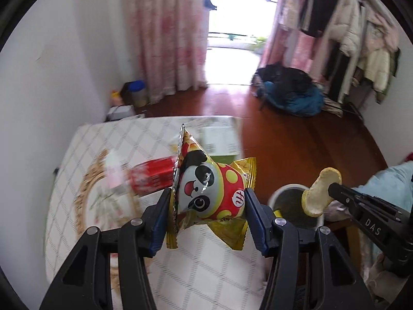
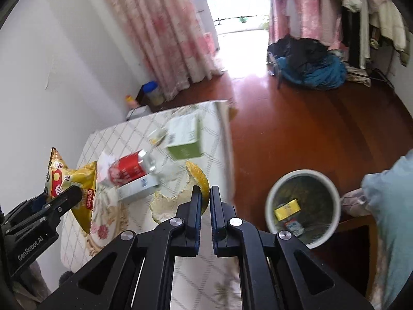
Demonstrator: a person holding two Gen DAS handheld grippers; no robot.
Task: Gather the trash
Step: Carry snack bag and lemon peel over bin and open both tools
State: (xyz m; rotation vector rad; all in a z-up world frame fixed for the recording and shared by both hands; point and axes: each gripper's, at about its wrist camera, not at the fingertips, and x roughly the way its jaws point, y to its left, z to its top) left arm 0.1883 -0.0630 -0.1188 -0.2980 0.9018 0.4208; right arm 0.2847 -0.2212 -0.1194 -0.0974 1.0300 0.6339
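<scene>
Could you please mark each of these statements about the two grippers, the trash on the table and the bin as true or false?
1. The left gripper holds a panda snack bag. True.
2. The right gripper is empty. False: it is shut on a piece of fruit peel.
3. The white bin is empty. False: a yellow packet lies inside.
4. A green box lies on the table. True.

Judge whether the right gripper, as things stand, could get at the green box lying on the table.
Probably not yet: the right gripper is shut on a piece of fruit peel, so its jaws are occupied. The green box itself lies uncovered on the table.
</scene>
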